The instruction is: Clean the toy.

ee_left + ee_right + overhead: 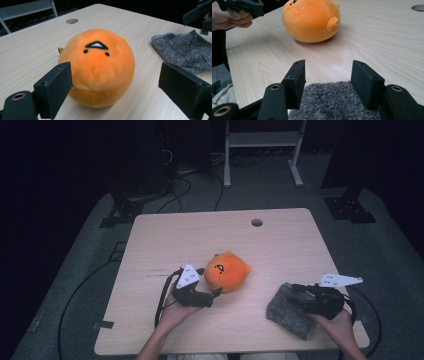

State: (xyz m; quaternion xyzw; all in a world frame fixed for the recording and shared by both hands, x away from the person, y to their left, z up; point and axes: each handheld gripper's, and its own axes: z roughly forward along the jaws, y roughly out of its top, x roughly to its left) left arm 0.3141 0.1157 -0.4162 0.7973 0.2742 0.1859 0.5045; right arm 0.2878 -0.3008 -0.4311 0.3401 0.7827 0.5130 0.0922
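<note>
An orange round plush toy (227, 270) with a small black face sits near the middle of the light wooden table (200, 230). My left gripper (216, 292) lies just left of it and points at it. In the left gripper view the plush (97, 67) sits just ahead of the wide jaws; the left jaw stands close beside it and the right one well clear. A grey fuzzy cloth (287, 315) lies at the front right. My right gripper (292, 290) hovers over its near end, and its open jaws straddle the cloth (332, 102) without pinching it.
A round cable hole (257, 222) sits near the table's far edge. Beyond the table stand a white frame (262, 140), dark stand feet (125, 210) and cables on the floor. Bare wood stretches between the plush and the cloth.
</note>
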